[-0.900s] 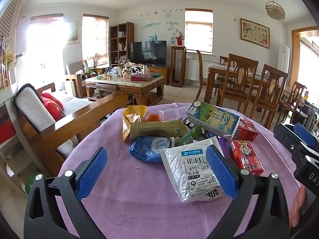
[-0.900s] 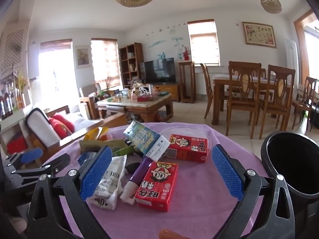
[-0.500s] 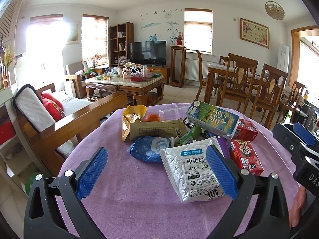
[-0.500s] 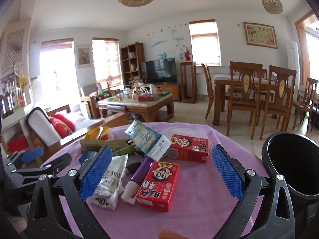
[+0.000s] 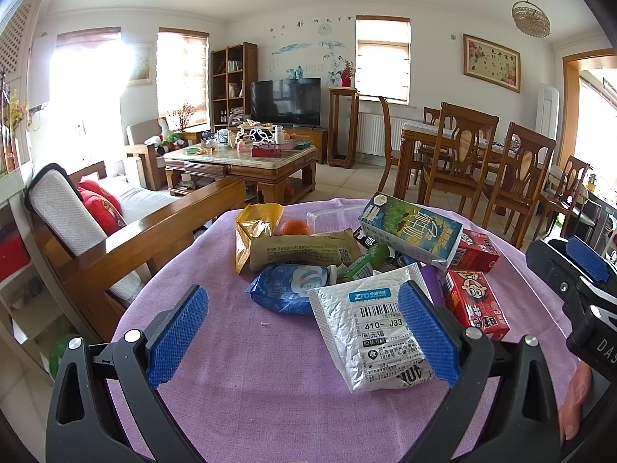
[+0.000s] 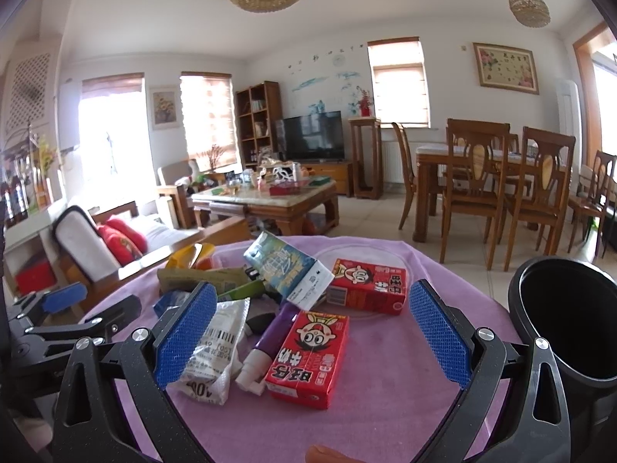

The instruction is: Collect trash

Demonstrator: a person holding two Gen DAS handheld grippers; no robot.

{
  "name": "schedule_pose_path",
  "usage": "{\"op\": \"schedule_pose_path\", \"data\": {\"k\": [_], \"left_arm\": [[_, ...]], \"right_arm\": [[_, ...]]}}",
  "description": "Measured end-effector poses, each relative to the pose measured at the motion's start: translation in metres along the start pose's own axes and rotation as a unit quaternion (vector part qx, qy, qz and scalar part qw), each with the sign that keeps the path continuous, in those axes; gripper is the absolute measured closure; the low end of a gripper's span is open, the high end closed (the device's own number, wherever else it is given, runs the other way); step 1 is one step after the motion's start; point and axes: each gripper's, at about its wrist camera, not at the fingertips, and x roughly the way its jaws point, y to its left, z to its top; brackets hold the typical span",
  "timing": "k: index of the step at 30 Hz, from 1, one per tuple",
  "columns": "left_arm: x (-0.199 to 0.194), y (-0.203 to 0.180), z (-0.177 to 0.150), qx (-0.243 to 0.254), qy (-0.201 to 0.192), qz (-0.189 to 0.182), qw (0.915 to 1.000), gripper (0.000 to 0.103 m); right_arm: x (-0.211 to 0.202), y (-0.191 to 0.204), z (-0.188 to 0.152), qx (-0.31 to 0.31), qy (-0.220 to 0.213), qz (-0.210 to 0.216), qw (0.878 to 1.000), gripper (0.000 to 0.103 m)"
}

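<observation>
Both grippers, left [image 5: 304, 332] & right [image 6: 312, 332], wide open, empty. Nearest red carton [image 6: 308, 359] long axis runs away from cam; bare purple cloth [image 6: 385, 347] to its right, black bin [image 6: 570, 320] at table edge.

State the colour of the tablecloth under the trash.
Purple tablecloth; the left wrist view shows it best.

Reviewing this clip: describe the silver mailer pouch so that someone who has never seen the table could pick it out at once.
Start at the round table under the purple cloth and find the litter pile on it. At the pile's near edge lies the flat crinkled silver plastic mailer pouch, beside a blue wet-wipes pack. It alone is silver and bears a white barcoded shipping label.
</observation>
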Motion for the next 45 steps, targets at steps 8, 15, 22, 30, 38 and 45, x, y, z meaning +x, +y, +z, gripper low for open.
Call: {"op": "schedule_pose_path", "data": {"k": [8, 15, 22, 30, 38, 45], "left_arm": [[0.0, 0.0, 0.0, 0.0, 0.0, 0.0, 1.0, 0.005], [0.0, 0.0, 0.0, 0.0, 0.0, 0.0, 1.0, 0.005], [0.0, 0.0, 0.0, -0.001, 0.0, 0.0, 1.0, 0.005], [0.0, 0.001, 0.0, -0.007, 0.003, -0.001, 1.0, 0.005], [0.039, 0.052, 0.042, -0.048, 0.08, -0.084, 0.992, 0.005], [0.132, 0.08, 0.084, -0.063, 0.171, -0.104, 0.9777, 0.005]], "right_arm": [[0.001, 0.0, -0.001, 0.0, 0.0, 0.0, 1.0, 0.004], [0.001, 0.0, -0.001, -0.001, 0.0, 0.0, 1.0, 0.004], [0.001, 0.001, -0.001, -0.001, 0.0, 0.0, 1.0, 0.004], [0.006, -0.001, -0.003, 0.002, 0.001, 0.0, 1.0, 0.004], [0.048, -0.018, 0.028, 0.011, 0.083, 0.094, 0.992, 0.004], [0.135, -0.011, 0.076, -0.024, 0.199, 0.177, 0.964, 0.005]]}}
